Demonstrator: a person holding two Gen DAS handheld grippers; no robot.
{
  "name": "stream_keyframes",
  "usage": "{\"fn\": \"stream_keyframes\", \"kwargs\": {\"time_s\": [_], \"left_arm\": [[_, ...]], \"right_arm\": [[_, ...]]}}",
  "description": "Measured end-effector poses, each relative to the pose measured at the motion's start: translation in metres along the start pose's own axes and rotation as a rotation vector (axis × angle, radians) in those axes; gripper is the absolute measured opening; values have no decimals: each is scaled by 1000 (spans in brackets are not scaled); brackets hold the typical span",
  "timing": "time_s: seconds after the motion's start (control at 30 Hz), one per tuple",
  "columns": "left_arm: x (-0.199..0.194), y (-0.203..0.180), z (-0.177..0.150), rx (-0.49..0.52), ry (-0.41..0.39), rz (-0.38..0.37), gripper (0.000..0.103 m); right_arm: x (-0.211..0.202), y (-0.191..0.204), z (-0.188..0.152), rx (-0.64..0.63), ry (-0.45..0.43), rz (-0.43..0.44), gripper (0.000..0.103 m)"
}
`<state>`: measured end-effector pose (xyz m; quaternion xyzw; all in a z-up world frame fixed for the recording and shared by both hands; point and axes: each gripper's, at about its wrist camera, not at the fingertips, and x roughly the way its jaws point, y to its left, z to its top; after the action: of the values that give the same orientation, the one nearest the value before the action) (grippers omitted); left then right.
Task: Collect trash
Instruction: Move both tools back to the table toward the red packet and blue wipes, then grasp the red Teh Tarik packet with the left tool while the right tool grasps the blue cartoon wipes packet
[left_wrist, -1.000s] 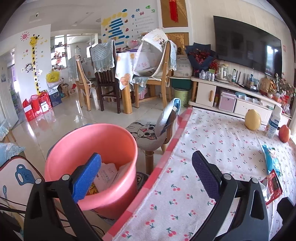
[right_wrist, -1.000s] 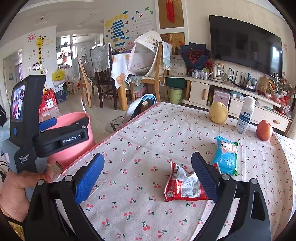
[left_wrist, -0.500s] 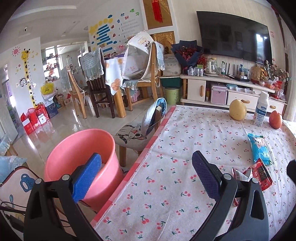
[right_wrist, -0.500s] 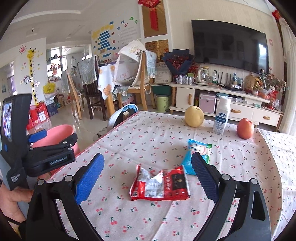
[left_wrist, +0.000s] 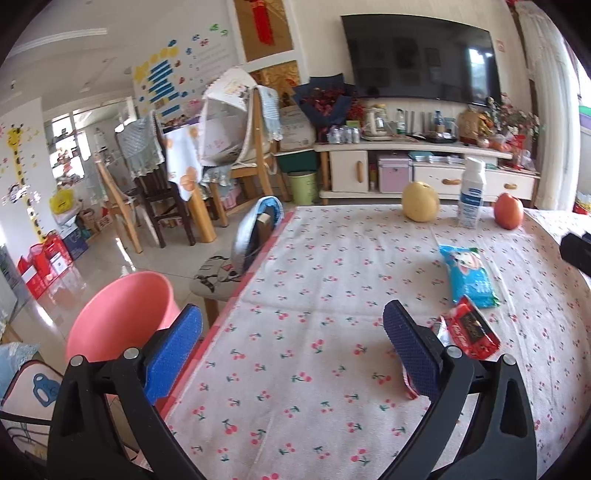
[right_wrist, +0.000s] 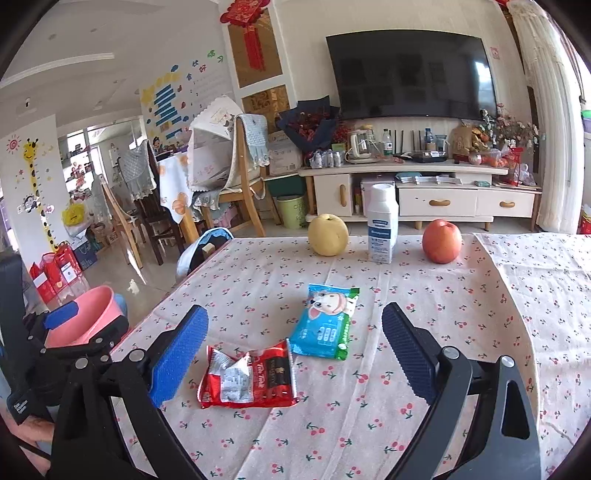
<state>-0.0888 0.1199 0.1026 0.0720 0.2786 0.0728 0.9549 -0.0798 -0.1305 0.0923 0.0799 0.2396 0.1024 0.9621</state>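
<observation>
A torn red snack wrapper (right_wrist: 248, 380) lies flat on the cherry-print tablecloth (right_wrist: 424, 295), with a blue wet-wipes packet (right_wrist: 325, 322) just behind it. My right gripper (right_wrist: 293, 350) is open and empty, hovering right over the wrapper. My left gripper (left_wrist: 291, 347) is open and empty over the table's left edge; the wrapper (left_wrist: 469, 332) and blue packet (left_wrist: 471, 277) lie to its right. A pink bin (left_wrist: 118, 314) stands on the floor left of the table. It also shows in the right wrist view (right_wrist: 92, 314), behind the left gripper's body (right_wrist: 55, 343).
At the table's far edge stand a yellow pear (right_wrist: 328, 235), a white bottle (right_wrist: 383, 223) and a red apple (right_wrist: 442, 240). A stool with a cat cushion (left_wrist: 216, 275) and a blue chair back (left_wrist: 255, 229) stand by the left edge. Dining chairs and a TV cabinet lie beyond.
Both grippers have swung right, away from the pink bin. The right gripper has come closer to the red wrapper, which now lies between its open fingers. Both stay open.
</observation>
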Motion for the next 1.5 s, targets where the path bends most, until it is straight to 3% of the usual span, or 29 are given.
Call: {"fn": "stream_keyframes", "kwargs": {"time_s": [0.1,0.2,0.4,0.53,0.7,0.9,1.03,1.27,1.33,1.4,1.5], "left_arm": [[2,-9,-1,31,6,-66,99],[6,-21,-3,71,19,-184,99],[24,-52,-12,198,59,-362,99],[36,-82,-19,358,79,-425,99],[52,-112,-27,528,98,-476,99],[71,-129,-30,621,122,-510,99],[83,-133,-28,628,141,-519,99],[103,-133,-23,540,174,-548,98],[107,-131,-23,502,191,-563,95],[109,-131,-21,475,202,-582,78],[112,-128,-19,440,214,-573,73]], "right_arm": [[0,-19,3,41,-1,-24,94],[4,-38,6,89,21,-42,94],[28,-62,7,113,134,-47,94],[50,-72,3,179,225,32,94],[75,-71,2,201,278,101,94],[112,-58,-5,161,357,147,94],[134,-51,-9,116,394,141,94],[158,-46,-9,54,411,108,94],[163,-45,-10,36,412,101,94],[169,-41,-8,10,413,95,94],[176,-36,-10,-32,416,88,93]]}}
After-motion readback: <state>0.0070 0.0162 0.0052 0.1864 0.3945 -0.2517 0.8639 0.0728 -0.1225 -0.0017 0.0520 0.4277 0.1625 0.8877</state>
